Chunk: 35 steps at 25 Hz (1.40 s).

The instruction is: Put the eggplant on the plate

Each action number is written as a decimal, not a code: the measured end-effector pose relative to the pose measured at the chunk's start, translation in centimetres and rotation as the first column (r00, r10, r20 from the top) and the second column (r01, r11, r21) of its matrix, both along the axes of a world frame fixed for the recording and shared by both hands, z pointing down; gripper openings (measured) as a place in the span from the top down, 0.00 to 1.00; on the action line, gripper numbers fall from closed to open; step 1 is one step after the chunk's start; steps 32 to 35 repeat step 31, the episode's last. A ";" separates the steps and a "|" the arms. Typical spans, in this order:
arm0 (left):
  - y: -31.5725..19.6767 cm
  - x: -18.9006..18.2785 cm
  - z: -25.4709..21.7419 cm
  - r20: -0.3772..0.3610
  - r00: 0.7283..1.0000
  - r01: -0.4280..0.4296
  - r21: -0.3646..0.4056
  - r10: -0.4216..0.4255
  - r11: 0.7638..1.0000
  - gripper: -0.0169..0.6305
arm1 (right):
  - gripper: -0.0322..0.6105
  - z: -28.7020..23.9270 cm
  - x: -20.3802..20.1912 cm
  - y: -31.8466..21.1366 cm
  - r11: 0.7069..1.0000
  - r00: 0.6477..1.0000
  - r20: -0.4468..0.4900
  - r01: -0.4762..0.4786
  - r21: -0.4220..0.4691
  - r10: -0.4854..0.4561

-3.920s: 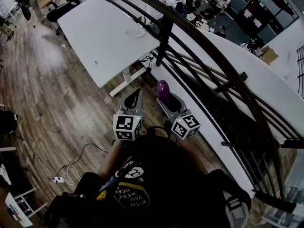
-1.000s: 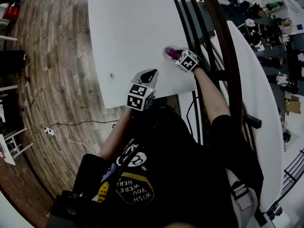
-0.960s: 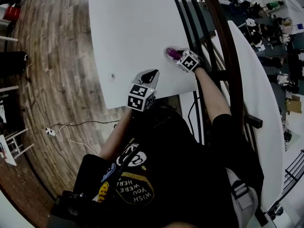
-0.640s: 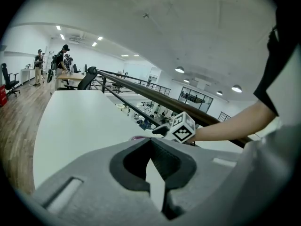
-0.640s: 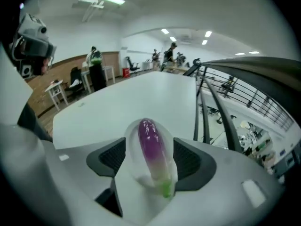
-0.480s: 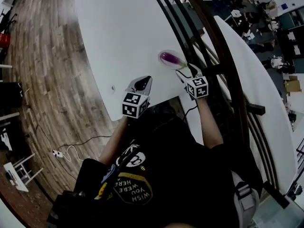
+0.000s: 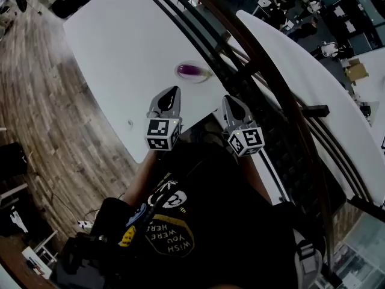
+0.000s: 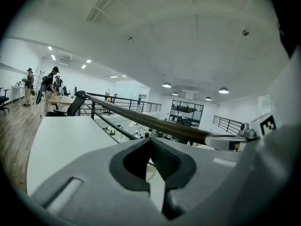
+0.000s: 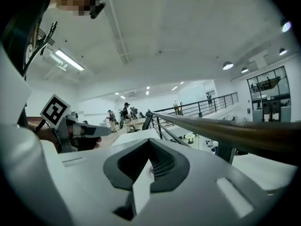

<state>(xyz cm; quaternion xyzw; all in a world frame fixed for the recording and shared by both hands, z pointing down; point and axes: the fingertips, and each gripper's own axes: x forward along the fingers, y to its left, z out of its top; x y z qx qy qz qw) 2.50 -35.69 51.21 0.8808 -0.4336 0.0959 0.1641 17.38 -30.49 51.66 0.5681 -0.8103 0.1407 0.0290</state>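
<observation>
A wooden floor (image 7: 42, 101) lies along the left, and beside it is the big white surface (image 7: 120, 47). A dark curved railing (image 7: 283, 89) runs close along its right edge, so any reach from the right has little room. The person stands at the near corner with both tools raised clear of the surface and pointing roughly level, which looks like a resting pose rather than a reach. The left tool (image 7: 172, 91) has its jaws together with nothing between them. The right tool (image 7: 229, 100) is likewise closed and empty, and it hangs near the railing. Just beyond the two tips, near the surface's railing side, sits a small clear plate (image 7: 207, 74). The purple eggplant (image 7: 190, 70) lies on it, touched by neither tool, so the task appears done.
</observation>
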 end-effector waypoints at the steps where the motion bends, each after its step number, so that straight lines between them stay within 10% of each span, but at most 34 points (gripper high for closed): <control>1: 0.3 0.7 -0.4 0.002 1.000 -0.012 0.009 0.012 1.000 0.97 | 0.95 -0.8 0.2 0.2 1.000 1.000 -0.015 -0.002 0.015 0.002; 35: 1.5 2.6 -1.4 0.026 0.999 -0.043 0.046 0.042 0.998 0.97 | 0.95 -1.9 0.9 -0.2 1.000 1.000 -0.010 -0.001 -0.010 0.001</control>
